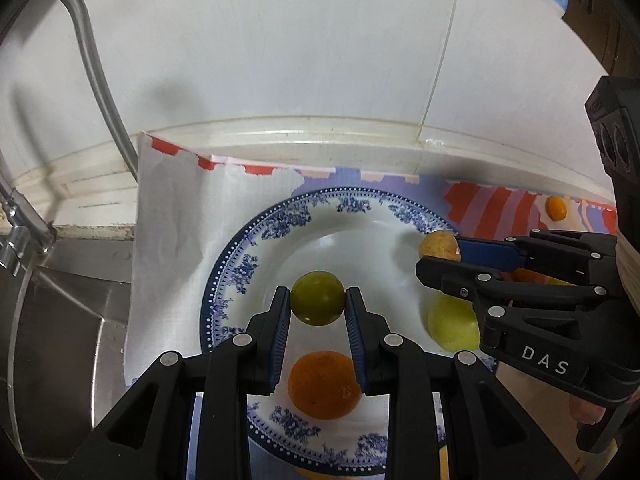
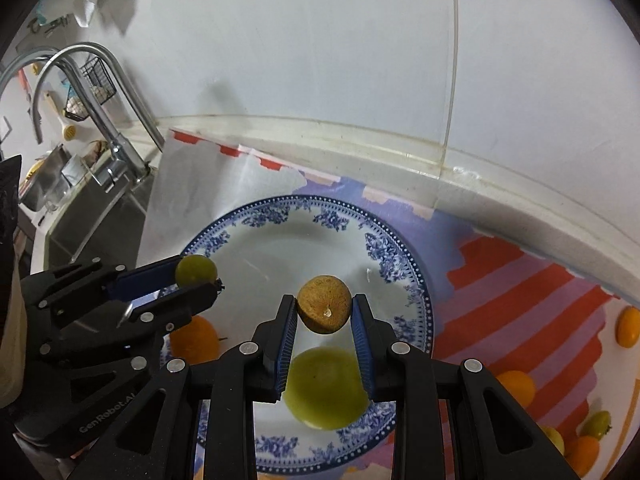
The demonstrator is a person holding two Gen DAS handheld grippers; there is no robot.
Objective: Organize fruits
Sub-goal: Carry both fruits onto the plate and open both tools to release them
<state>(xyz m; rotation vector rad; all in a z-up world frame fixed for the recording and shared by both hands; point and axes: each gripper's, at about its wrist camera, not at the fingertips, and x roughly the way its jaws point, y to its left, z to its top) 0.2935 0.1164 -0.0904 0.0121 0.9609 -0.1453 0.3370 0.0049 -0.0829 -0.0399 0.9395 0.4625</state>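
Observation:
My left gripper [image 1: 317, 296] is shut on a small green round fruit [image 1: 317, 303], held above the blue-and-white plate [image 1: 240, 256]. My right gripper [image 2: 324, 302] is shut on a brown rough-skinned fruit [image 2: 324, 312], also over the plate [image 2: 280, 210]. An orange fruit [image 1: 324, 384] and a larger yellow-green fruit [image 2: 326, 388] lie on the plate. In the left wrist view the right gripper [image 1: 438, 258] comes in from the right with the brown fruit [image 1: 438, 245]. The right wrist view has the left gripper [image 2: 199, 274] at the left with the green fruit [image 2: 196, 270].
The plate rests on a striped cloth [image 2: 500, 280] against a white wall. Several loose fruits [image 2: 516, 386] lie on the cloth to the right, one small orange one [image 1: 557, 207] near the wall. A steel sink [image 1: 72, 320] and tap [image 2: 100, 80] are at the left.

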